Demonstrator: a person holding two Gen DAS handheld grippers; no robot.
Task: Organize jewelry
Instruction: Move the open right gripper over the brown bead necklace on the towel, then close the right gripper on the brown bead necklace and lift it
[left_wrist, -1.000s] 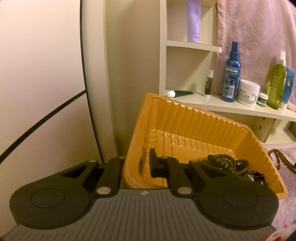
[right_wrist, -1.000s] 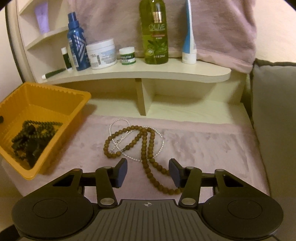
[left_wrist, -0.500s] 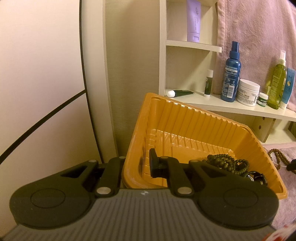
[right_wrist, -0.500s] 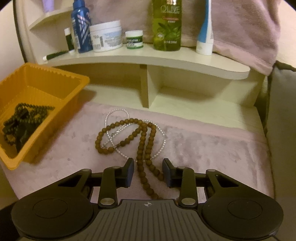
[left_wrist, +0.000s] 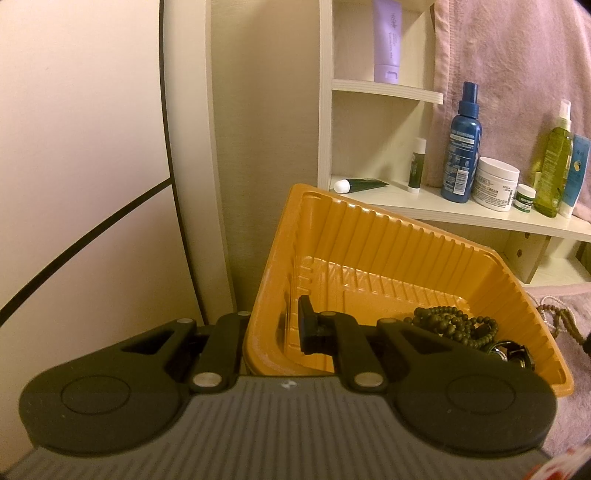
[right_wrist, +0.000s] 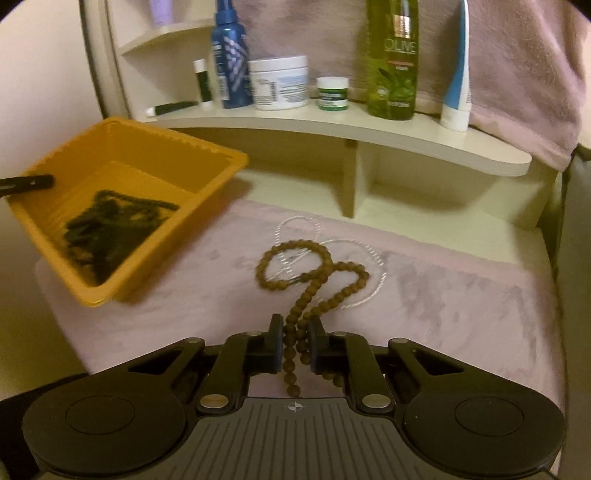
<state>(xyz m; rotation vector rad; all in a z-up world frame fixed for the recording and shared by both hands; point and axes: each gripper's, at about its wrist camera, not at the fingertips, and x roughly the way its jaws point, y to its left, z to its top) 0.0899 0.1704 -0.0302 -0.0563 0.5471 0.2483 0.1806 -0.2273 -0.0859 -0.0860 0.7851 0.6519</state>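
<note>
An orange plastic tray (left_wrist: 369, 236) (right_wrist: 155, 147) holds dark green beads (left_wrist: 454, 325) (right_wrist: 114, 221) and a dark round piece (left_wrist: 511, 352). My left gripper (left_wrist: 273, 325) is shut on the tray's near left wall, one finger inside and one outside, and the tray tilts. My right gripper (right_wrist: 296, 345) is shut on the brown bead necklace (right_wrist: 314, 273), whose far loops lie on the pink cloth (right_wrist: 461, 295) over a thin white bead chain (right_wrist: 373, 280). The left finger (right_wrist: 26, 182) shows at the tray's edge in the right wrist view.
A cream shelf (right_wrist: 369, 129) behind carries a blue spray bottle (right_wrist: 229, 55), a white cream jar (right_wrist: 279, 81), a small green-lidded pot (right_wrist: 332, 92), an olive bottle (right_wrist: 393, 59) and tubes. A pink towel (right_wrist: 517, 55) hangs behind. A grey cushion (right_wrist: 576, 258) is at right.
My right gripper moved forward over the brown necklace's near end and closed on it, and the view shifted right. The left gripper and tray stayed still.
</note>
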